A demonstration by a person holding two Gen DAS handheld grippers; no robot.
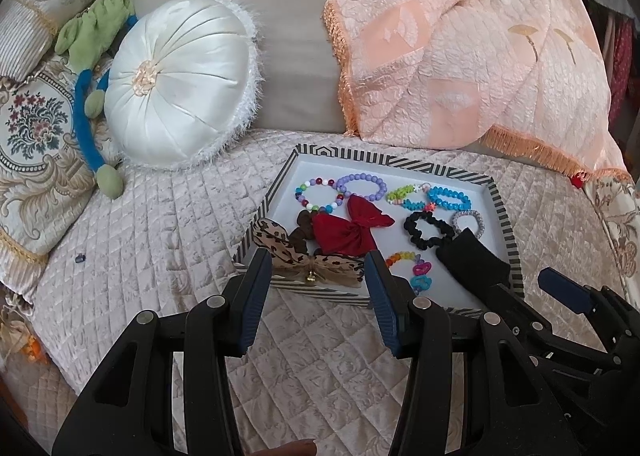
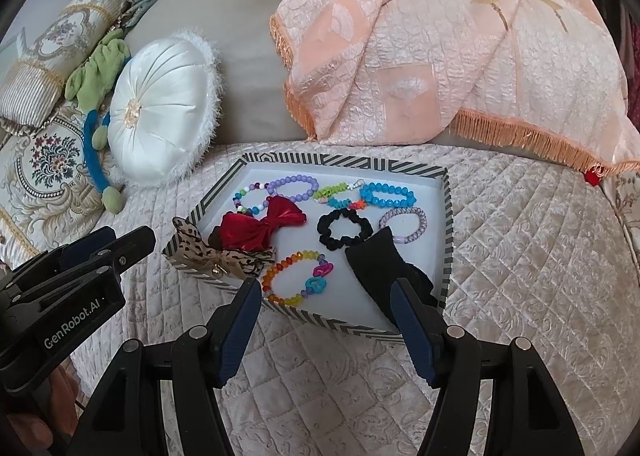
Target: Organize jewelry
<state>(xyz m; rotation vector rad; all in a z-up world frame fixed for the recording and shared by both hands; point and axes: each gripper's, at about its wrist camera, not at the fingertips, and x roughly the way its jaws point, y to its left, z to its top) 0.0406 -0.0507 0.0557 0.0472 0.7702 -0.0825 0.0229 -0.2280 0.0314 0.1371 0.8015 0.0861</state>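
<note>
A striped-rim white tray (image 1: 502, 196) (image 2: 446, 216) lies on the quilted bed. It holds several bead bracelets, among them a purple one (image 1: 362, 186) (image 2: 294, 187) and a blue one (image 1: 448, 198) (image 2: 388, 194), a black scrunchie (image 1: 428, 230) (image 2: 344, 230), a red bow (image 1: 348, 230) (image 2: 260, 226), a rainbow bracelet (image 2: 294, 276) and a black cloth (image 1: 474, 256) (image 2: 378, 268). A leopard bow (image 1: 288, 252) (image 2: 216, 252) hangs over the tray's near left rim. My left gripper (image 1: 318, 296) is open and empty just before the tray. My right gripper (image 2: 326, 324) is open and empty at the tray's near edge.
A round white cushion (image 1: 180, 84) (image 2: 160, 116), a green and blue plush toy (image 1: 92, 68) and embroidered pillows (image 1: 36, 128) lie to the left. A peach fringed blanket (image 1: 472, 44) (image 2: 440, 48) is draped behind the tray. The quilted cover (image 1: 160, 236) spreads around.
</note>
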